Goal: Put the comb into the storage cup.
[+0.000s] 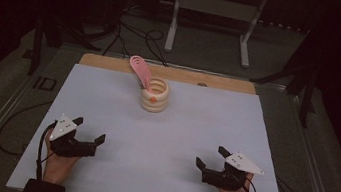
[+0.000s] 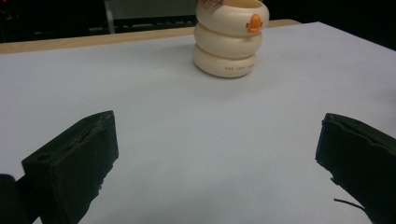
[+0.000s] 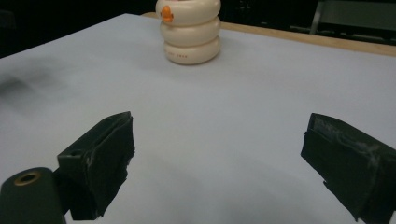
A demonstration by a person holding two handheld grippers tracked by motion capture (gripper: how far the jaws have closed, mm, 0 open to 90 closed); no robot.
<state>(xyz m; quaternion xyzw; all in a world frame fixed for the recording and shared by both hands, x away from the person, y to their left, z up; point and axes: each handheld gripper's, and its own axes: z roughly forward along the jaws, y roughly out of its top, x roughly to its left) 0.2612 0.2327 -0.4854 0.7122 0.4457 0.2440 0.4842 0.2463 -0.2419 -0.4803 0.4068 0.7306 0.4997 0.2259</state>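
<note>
Tools: two, your left tool (image 1: 89,130) and right tool (image 1: 209,157) near you, both spread wide, holding nothing | Tabletop (image 1: 107,102): one, white | Holder (image 1: 155,94): one, far centre, three stacked cream rings, orange duck bill | Pink utensil (image 1: 140,69): one, standing in it

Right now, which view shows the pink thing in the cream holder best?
High view: the pink utensil shows whole, leaning left out of the ringed cream holder. Left gripper view catches a cropped sliver at the rim; right gripper view shows hardly any of it above the holder.
</note>
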